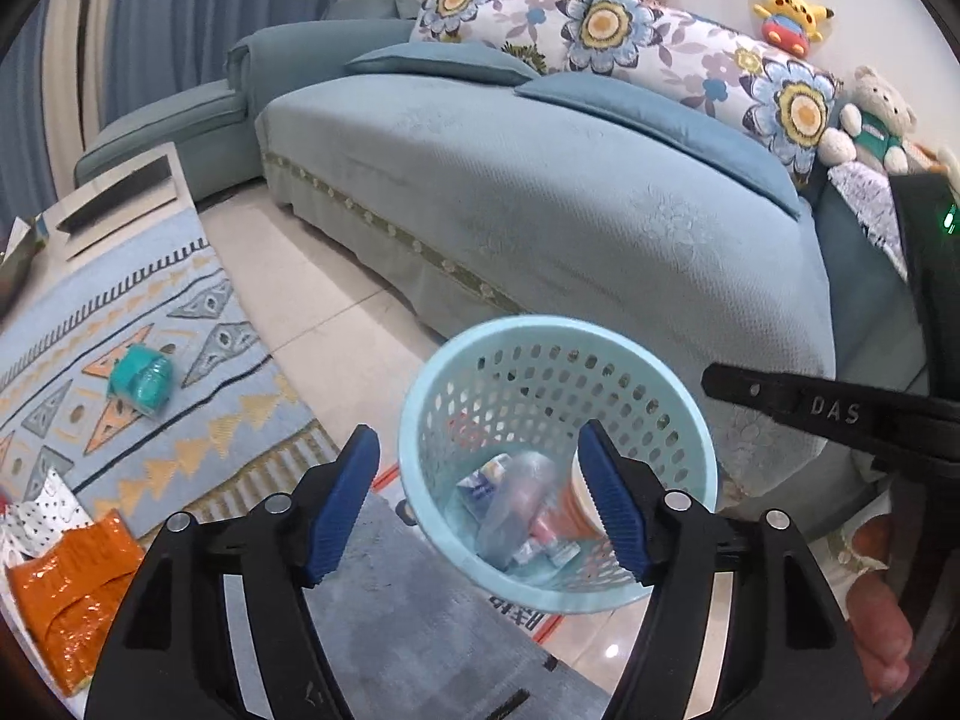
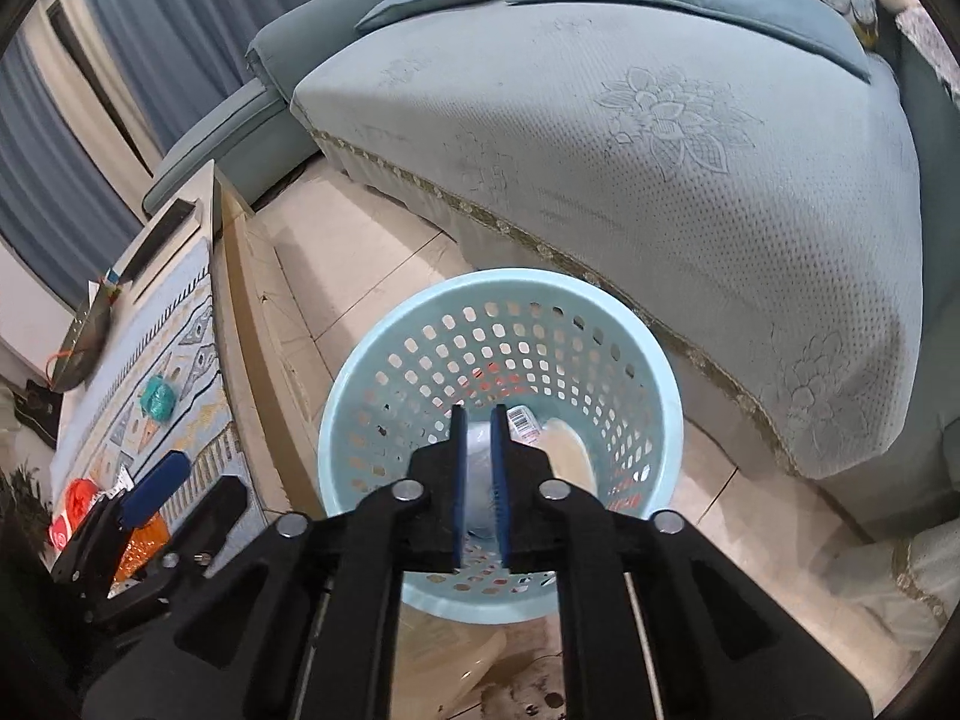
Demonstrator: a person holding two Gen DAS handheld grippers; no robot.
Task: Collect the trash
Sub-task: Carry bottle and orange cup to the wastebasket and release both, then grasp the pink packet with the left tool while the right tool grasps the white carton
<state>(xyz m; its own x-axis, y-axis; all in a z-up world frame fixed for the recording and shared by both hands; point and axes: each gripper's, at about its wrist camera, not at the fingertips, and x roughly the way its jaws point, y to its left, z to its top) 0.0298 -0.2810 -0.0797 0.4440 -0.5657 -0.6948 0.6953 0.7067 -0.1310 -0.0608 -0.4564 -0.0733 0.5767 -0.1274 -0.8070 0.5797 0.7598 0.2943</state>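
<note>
A light blue perforated basket (image 1: 420,396) stands on the floor by the sofa; it also shows in the right wrist view (image 2: 372,360). Inside lie a clear plastic bottle (image 1: 516,504) and small wrappers (image 1: 555,549). My left gripper (image 1: 480,480) is open and empty above the basket's near rim. My right gripper (image 2: 478,462) hangs over the basket mouth, its jaws nearly closed with a narrow gap and nothing visibly held. A teal crumpled wrapper (image 1: 141,381) and an orange foil bag (image 1: 72,588) lie on the patterned cloth (image 1: 180,324) of the low table.
A blue sofa (image 1: 540,192) with floral cushions and plush toys stands behind the basket. The low table (image 2: 240,276) is at left with a red object (image 2: 75,507) on it. Tiled floor (image 1: 324,300) runs between table and sofa. The right gripper's finger (image 1: 798,405) shows in the left wrist view.
</note>
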